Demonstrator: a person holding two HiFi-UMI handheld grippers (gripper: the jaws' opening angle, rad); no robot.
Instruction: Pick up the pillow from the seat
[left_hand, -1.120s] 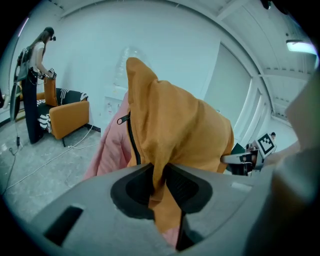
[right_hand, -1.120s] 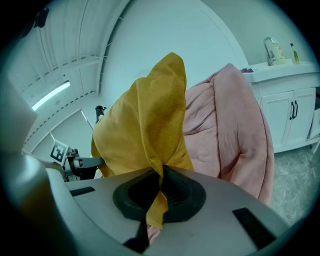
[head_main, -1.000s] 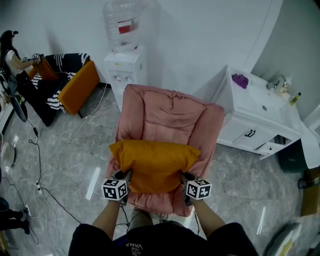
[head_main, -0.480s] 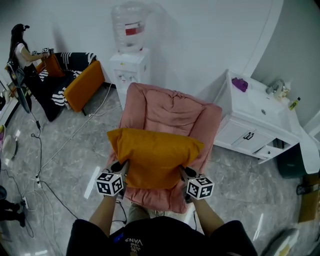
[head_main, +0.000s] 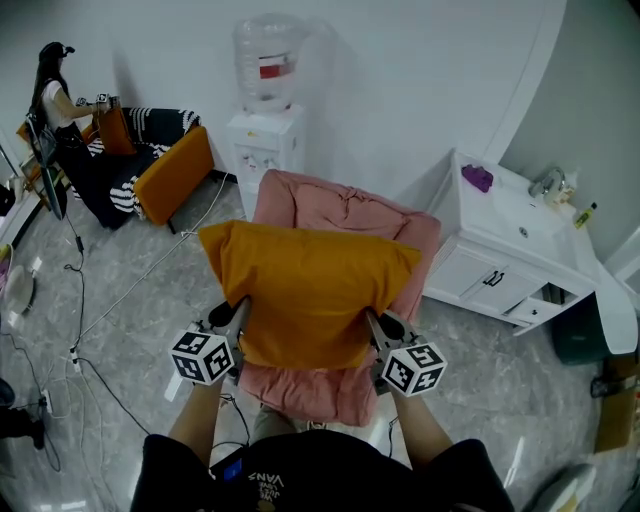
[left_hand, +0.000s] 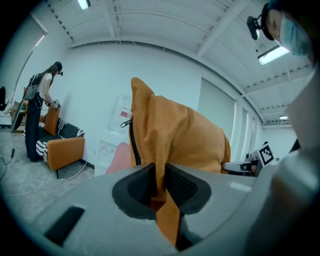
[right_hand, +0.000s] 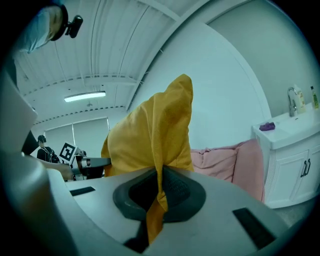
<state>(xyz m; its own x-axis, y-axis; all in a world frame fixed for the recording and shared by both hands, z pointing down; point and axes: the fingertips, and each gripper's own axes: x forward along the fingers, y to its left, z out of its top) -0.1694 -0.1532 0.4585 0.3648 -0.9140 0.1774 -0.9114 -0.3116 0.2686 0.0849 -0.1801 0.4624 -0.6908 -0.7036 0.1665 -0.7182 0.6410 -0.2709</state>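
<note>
Orange pillow (head_main: 305, 290) is held up broadside over the seat of the pink armchair (head_main: 340, 205), stretched between both grippers. On one side the left gripper (head_main: 238, 318) is clenched on a fold of the pillow's fabric beside the zipper (left_hand: 132, 145). On the other side the right gripper (head_main: 372, 325) is clenched on a pinch of its fabric. Behind the armchair stands a water dispenser (head_main: 265, 140), with a white sink cabinet (head_main: 500, 250) to the right.

Edge of the orange pillow (right_hand: 150, 132) is pinched between the closed jaws of the right gripper (right_hand: 159, 189). Behind the pillow, a pink armchair (right_hand: 227, 160) is seen; farther right of the pillow, a white sink cabinet (right_hand: 292, 160).
</note>
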